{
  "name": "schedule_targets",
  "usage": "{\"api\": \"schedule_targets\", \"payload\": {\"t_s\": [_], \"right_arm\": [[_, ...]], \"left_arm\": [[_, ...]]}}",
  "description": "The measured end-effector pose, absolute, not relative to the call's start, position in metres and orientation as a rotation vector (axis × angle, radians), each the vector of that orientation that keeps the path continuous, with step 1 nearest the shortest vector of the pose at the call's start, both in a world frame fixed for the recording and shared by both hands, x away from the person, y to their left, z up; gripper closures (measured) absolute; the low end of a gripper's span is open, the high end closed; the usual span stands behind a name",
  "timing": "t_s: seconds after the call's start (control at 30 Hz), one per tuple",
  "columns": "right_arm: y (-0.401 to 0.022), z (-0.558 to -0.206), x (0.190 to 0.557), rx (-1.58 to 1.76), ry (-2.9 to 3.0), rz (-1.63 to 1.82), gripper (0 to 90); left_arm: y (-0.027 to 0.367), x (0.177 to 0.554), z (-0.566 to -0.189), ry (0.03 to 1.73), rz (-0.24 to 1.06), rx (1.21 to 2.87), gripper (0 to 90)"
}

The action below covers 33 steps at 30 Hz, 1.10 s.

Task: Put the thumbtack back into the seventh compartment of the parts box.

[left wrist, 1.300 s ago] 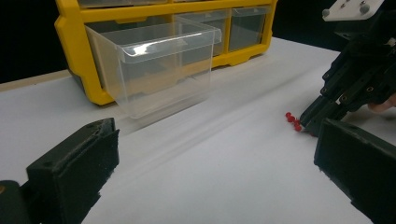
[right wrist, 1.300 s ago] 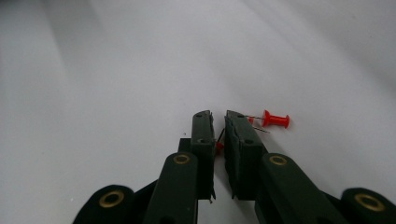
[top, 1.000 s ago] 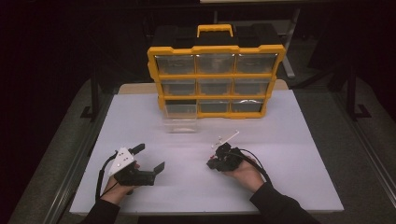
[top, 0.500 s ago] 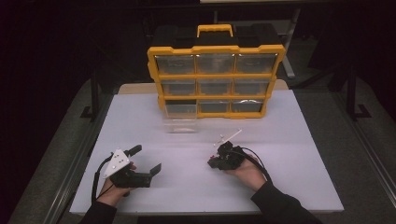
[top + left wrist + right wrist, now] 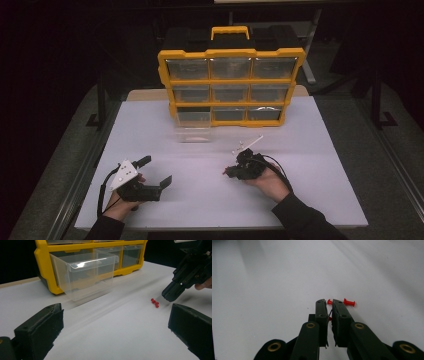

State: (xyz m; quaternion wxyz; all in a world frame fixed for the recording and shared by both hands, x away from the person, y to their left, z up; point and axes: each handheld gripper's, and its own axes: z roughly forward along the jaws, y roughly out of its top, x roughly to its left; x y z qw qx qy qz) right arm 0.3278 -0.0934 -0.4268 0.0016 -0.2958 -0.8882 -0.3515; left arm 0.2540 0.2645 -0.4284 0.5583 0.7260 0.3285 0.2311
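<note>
R gripper (image 5: 330, 303) clamped on red pushpin (image 5: 329, 301) w/ another pushpin (image 5: 349, 303) beside; L gripper (image 5: 116, 322) wide apart.

Three red pushpins (image 5: 155, 302), one organizer (image 5: 231, 75)

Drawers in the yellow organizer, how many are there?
9: three rows of three in the organizer; the bottom-left drawer is pulled out, the rest are pushed in.

White table top (image 5: 310, 150), brightly lit, pale wooden edge showing at far side. Room beyond almost black. Grey floor (image 5: 395, 145) either side of table. Dark metal frame legs (image 5: 376, 102) stand left and right. Behind, dim shape, maybe second table or bench; too dark to tell.
</note>
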Motion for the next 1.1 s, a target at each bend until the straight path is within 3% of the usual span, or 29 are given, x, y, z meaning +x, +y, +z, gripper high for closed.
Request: {"api": "schedule_targets", "payload": {"t_s": [1.1], "right_arm": [[-0.087, -0.406, 0.344, -0.890, -2.790, -1.160, 82.8]], "left_arm": [[0.267, 0.253, -0.431, 0.790, 0.557, 1.716, 0.0]]}}
